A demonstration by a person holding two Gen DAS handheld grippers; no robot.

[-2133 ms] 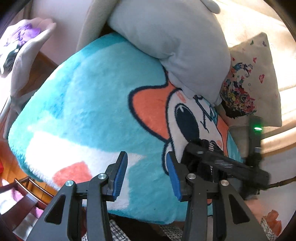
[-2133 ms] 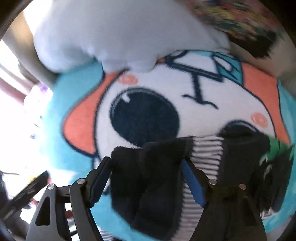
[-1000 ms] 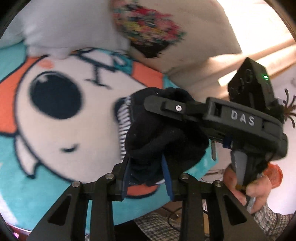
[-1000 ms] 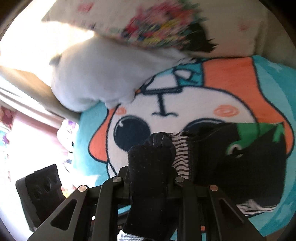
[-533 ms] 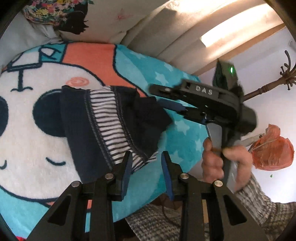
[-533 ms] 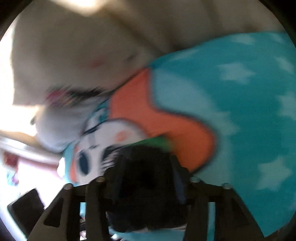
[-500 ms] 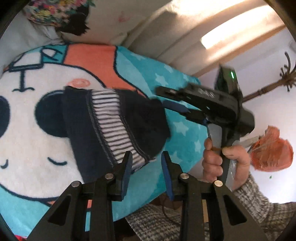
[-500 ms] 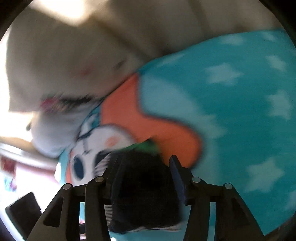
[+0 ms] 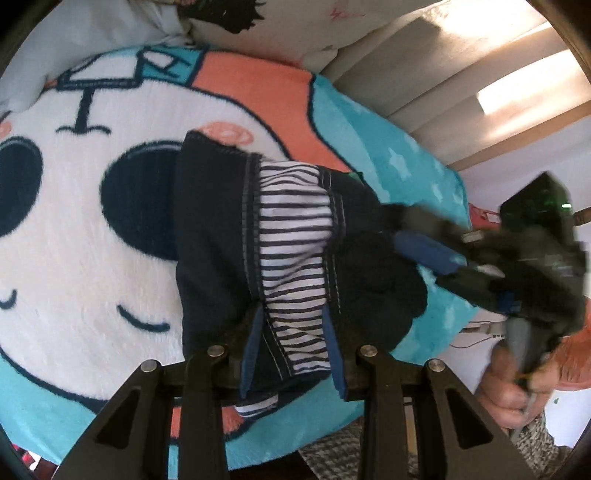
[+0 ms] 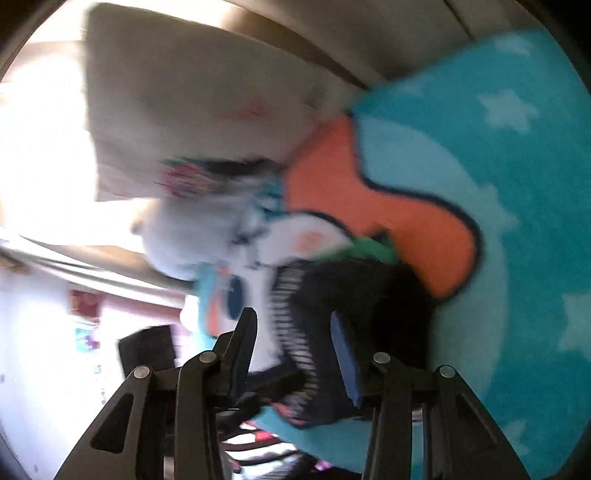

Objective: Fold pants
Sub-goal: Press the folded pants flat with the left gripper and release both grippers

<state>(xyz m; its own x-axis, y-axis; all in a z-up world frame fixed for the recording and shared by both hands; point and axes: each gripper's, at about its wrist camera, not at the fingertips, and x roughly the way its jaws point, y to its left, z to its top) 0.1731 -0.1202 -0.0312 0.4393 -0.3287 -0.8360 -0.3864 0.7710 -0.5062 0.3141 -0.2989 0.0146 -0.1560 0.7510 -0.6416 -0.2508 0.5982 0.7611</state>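
Under both of my tools lies the plush turquoise blanket with the white-and-orange cartoon face and pale stars [image 9: 92, 229], spread across the whole work surface. Behind it a cream cushion with a multicoloured flower print [image 10: 177, 122] leans against beige upholstery, and beside that sits a soft pale-grey pillow [image 9: 96, 29]. On the blanket, over the cartoon's right eye and cheek, rest the small dark navy pants with the black-and-white striped waistband lining [image 9: 288, 236], bunched into a compact fold with the striped band running down the middle and a scrap of green print [image 10: 365, 247] showing at the far edge. My left gripper [image 9: 293, 345] is clamped on the near hem of the pants — the blue pads press on the striped band from both sides, dark cloth spilling out past them. My right gripper [image 10: 295, 354] comes in from the right side, held by a bare hand [image 9: 513, 391] with a grey knit sleeve below it. Its jaws have just been closing a little, yet they stand apart; its own view is blurred, the dark cloth and striped edge lie between the blue pads, and I see a gap on the left pad's side, so nothing is pinched there.
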